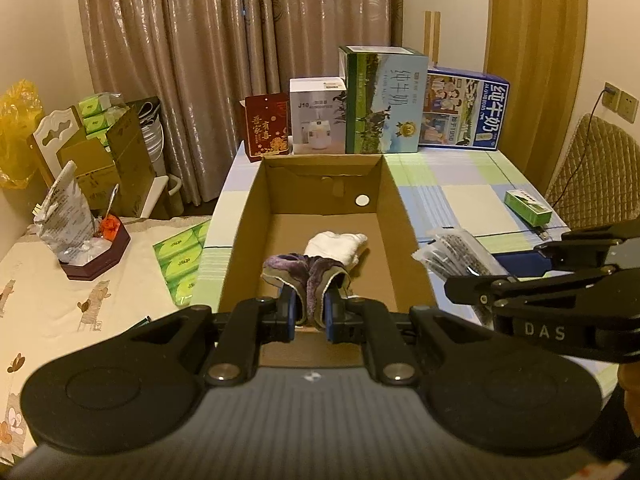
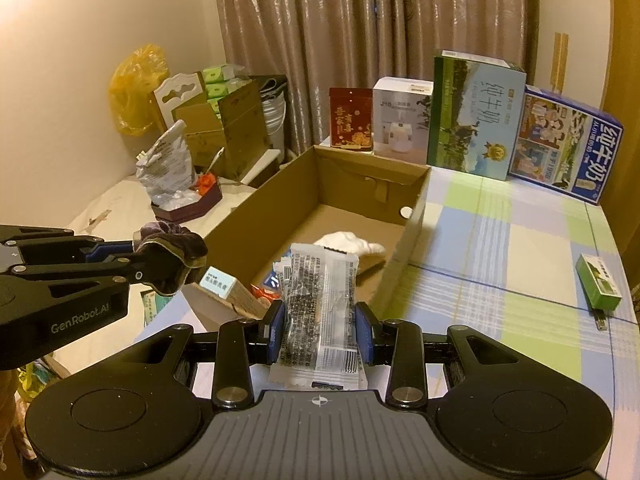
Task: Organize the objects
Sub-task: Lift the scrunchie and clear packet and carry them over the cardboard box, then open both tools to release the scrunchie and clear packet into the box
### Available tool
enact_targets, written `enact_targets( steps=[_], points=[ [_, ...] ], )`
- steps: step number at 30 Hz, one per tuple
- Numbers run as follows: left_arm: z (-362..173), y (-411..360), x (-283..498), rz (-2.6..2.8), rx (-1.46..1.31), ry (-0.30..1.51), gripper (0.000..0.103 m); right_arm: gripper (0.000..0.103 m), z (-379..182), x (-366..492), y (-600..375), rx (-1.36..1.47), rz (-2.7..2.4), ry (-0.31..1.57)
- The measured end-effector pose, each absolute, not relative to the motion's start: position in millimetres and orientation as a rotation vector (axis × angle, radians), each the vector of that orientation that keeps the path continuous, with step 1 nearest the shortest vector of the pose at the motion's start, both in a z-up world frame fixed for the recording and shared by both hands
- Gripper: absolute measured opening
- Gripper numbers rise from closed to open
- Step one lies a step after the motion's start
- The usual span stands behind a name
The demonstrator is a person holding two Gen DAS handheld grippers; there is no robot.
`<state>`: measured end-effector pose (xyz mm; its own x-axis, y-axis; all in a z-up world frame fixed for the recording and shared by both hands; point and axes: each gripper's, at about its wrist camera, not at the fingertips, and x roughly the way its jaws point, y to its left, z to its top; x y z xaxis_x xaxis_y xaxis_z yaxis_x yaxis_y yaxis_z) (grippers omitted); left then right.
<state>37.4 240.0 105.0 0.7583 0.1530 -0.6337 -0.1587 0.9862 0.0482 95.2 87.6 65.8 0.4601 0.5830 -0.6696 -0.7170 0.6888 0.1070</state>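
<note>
An open cardboard box (image 1: 404,216) stands on the checked table; it also shows in the right wrist view (image 2: 256,208). A white cloth (image 1: 340,246) lies inside it, also visible in the right wrist view (image 2: 352,244). My left gripper (image 1: 310,308) is shut on a purple cloth (image 1: 304,272) and holds it above the box's near end; the right wrist view shows that cloth (image 2: 172,256) at the left. My right gripper (image 2: 320,326) is shut on a clear snack packet (image 2: 320,300), beside the box's near right corner. The packet shows in the left wrist view (image 1: 460,256).
A small green box (image 2: 598,286) lies on the table at the right. Milk cartons (image 1: 384,100), a white appliance box (image 1: 318,120) and a red box (image 1: 267,125) stand behind the cardboard box. A beige-labelled small box (image 2: 232,288) sits near the cardboard box's near end. A side table at the left holds clutter (image 1: 80,232).
</note>
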Motion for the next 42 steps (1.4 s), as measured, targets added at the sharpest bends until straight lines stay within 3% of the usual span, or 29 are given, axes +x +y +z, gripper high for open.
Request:
enact_targets(
  steps=[24, 26, 29, 42],
  points=[
    [79.6, 285.2, 121.5, 0.139, -0.018, 0.725, 0.011, 0.034, 34.6, 161.3, 124.6, -0.157, 0.782, 0.81],
    [75.0, 287.6, 130.0, 0.132, -0.027, 0.731, 0.013, 0.034, 31.7, 165.5, 127.7, -0.151, 0.781, 0.814],
    [66.8, 293.1, 141.9, 0.139, -0.049, 0.735, 0.026, 0.034, 27.2, 171.4, 131.1, -0.146, 0.782, 0.823],
    [67.2, 307.1, 132.5, 0.19, -0.077, 0.715, 0.034, 0.034, 17.6, 181.1, 131.0, -0.112, 0.791, 0.842]
  ],
)
